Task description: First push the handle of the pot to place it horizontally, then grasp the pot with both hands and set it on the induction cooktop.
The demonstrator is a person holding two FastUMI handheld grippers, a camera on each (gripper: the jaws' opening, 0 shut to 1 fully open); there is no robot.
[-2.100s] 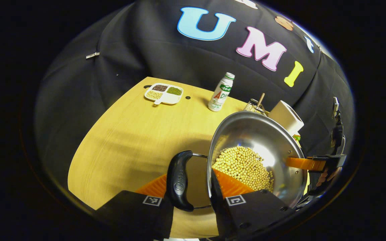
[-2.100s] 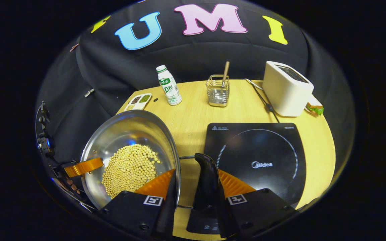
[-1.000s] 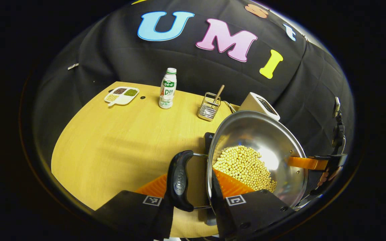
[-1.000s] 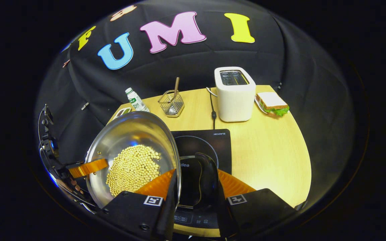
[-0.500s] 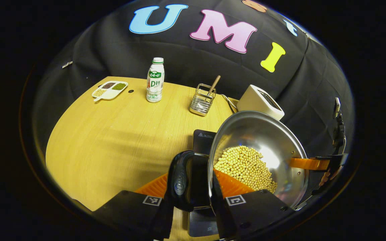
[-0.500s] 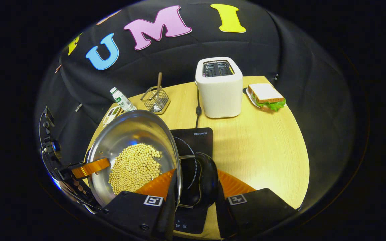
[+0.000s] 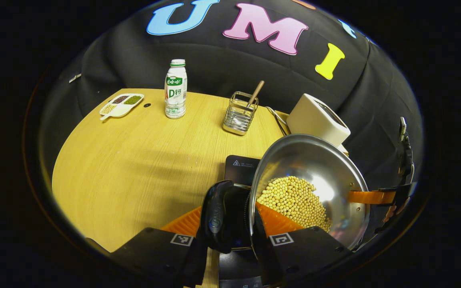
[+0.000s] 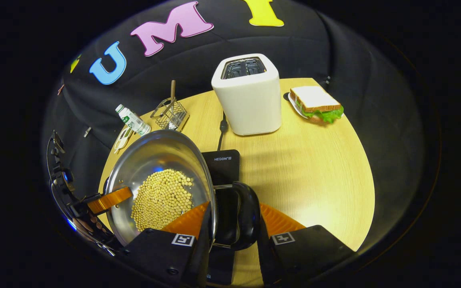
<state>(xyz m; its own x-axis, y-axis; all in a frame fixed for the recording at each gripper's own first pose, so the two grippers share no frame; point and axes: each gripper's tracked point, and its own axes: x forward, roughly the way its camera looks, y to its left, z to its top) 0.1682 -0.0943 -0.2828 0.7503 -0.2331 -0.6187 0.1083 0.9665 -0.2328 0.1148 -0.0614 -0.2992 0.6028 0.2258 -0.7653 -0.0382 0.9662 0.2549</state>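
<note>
Now the steel pot [image 7: 314,176] of yellow beans [image 7: 294,200] is held level above the black induction cooktop [image 7: 240,166], its two looped handles out to either side, with the left gripper [image 7: 228,228] clamped on the rim by the left handle [image 7: 214,216] and the right gripper [image 8: 230,224] clamped on the rim by the right handle [image 8: 246,214]. Compared with two seconds ago, it has travelled from over bare table [image 7: 134,160] to over the cooktop, toward the toaster [image 8: 248,96].
</note>
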